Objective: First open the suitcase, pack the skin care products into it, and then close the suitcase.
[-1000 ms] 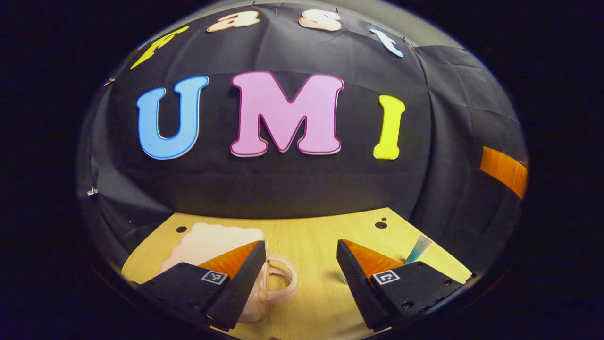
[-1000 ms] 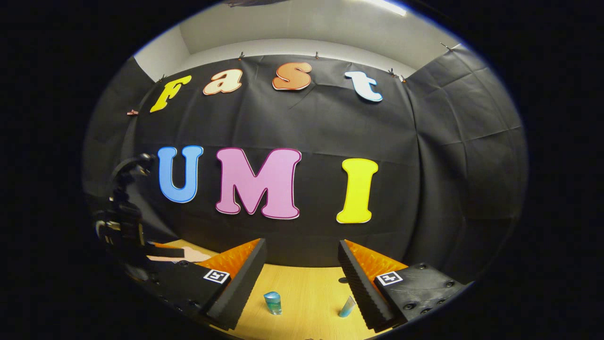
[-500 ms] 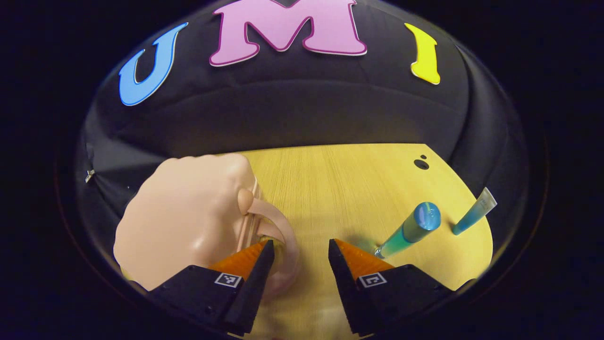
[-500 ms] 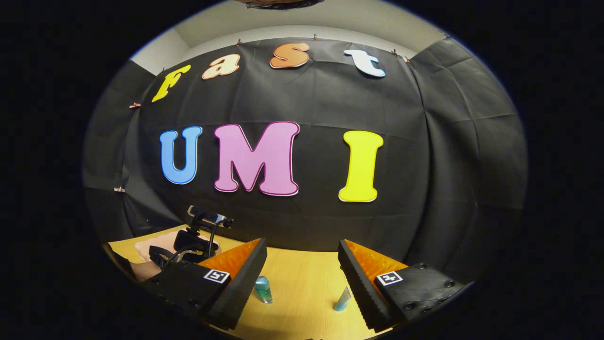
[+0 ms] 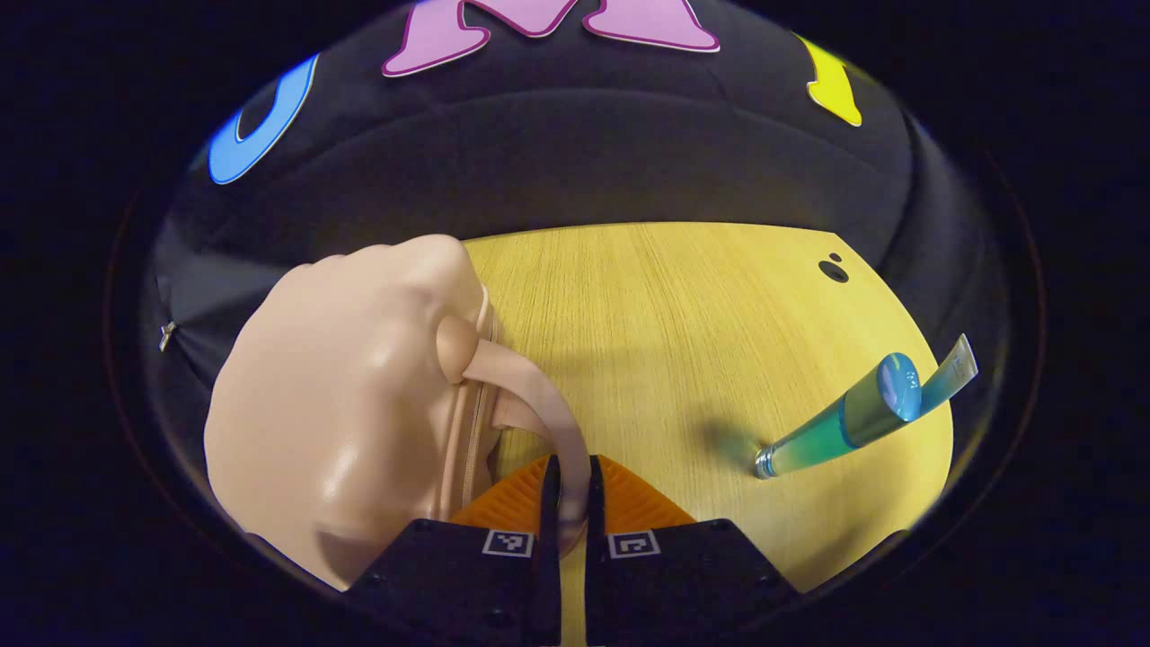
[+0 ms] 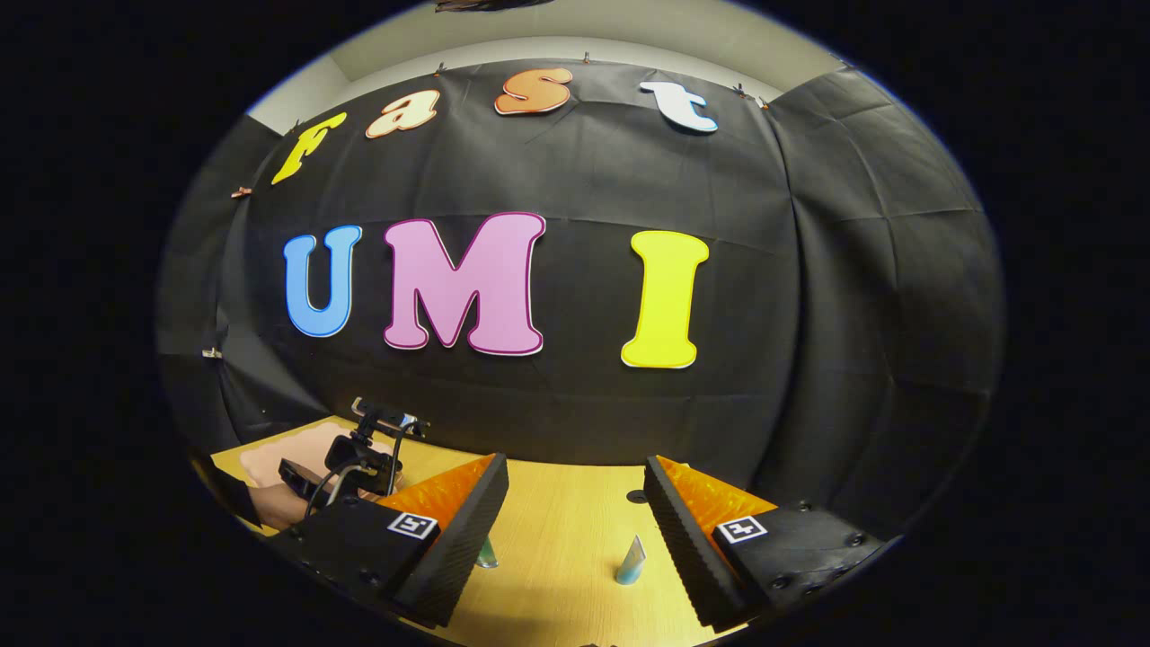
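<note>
While the pale wooden surface [image 5: 683,296] stretches toward the far wall, the biggest item on it is the pink suitcase [image 5: 341,395], a small rounded case lying closed at the left, its zip seam facing right. Its looped handle [image 5: 539,422] arches off that seam toward the near edge. The left tongs [image 5: 568,490] are pinched nearly together with the handle's loop caught between both fingers, so the grip looks made. At the right, well apart from the case, stand the skin care products: a blue-green bottle [image 5: 840,418] and, just behind it, a slim blue tube [image 5: 952,368]. In the right gripper view the right tongs [image 6: 575,530] hang wide apart over the surface, holding nothing, with the tube [image 6: 631,562] between the fingers farther off. Opening the case seems to be the step in hand; next, probably, the handle must steady the case while the zip or lid is worked loose.
</note>
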A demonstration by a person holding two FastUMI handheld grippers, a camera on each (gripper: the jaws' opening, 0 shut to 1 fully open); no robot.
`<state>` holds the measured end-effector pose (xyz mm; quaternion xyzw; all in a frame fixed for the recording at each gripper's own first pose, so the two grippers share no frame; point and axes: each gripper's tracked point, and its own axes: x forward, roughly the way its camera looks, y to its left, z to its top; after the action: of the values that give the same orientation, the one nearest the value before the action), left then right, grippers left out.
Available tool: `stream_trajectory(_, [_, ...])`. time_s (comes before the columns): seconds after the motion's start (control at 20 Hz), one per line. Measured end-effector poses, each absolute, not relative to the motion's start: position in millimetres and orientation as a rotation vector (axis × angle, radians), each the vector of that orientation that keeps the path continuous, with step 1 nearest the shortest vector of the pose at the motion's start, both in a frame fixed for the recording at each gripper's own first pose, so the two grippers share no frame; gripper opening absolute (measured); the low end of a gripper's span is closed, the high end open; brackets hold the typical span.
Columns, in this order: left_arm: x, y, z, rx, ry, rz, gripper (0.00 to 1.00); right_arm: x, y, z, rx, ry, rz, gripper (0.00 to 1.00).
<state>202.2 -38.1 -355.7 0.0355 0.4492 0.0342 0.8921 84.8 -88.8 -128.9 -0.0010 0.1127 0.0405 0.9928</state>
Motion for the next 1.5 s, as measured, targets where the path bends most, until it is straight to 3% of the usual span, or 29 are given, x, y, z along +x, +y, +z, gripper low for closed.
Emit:
stream_trajectory(0.2, [205, -35, -297, 0.007, 0.885, 0.014, 0.1, 80, -68, -111, -0.024, 0.188, 0.096, 0.96])
stream_trajectory(0.5, [204, 15, -186, -0.069, 0.819, -0.031, 0.09, 66, -35, -88, -0.018, 0.16, 0.097, 0.96])
stream_trajectory(0.7, [203, 98, -120, 0.03, 0.779, -0.036, 0.09, 54, -17, -77, -0.023, 0.142, 0.073, 0.96])
stream_trajectory(0.9, [209, 212, -86, -0.013, 0.744, 0.065, 0.1, 52, 7, -80, -0.02, 0.164, 0.071, 0.96])
stream_trajectory(1.15, [201, 365, -106, 0.013, 0.719, 0.176, 0.09, 61, 37, -86, -0.04, 0.205, 0.068, 0.95])
stream_trajectory(1.35, [194, 493, -191, -0.111, 0.733, 0.279, 0.09, 69, 50, -86, -0.079, 0.226, 0.034, 0.96])
stream_trajectory(1.5, [182, 545, -254, -0.231, 0.76, 0.293, 0.09, 71, 55, -92, -0.121, 0.244, 0.011, 0.96])
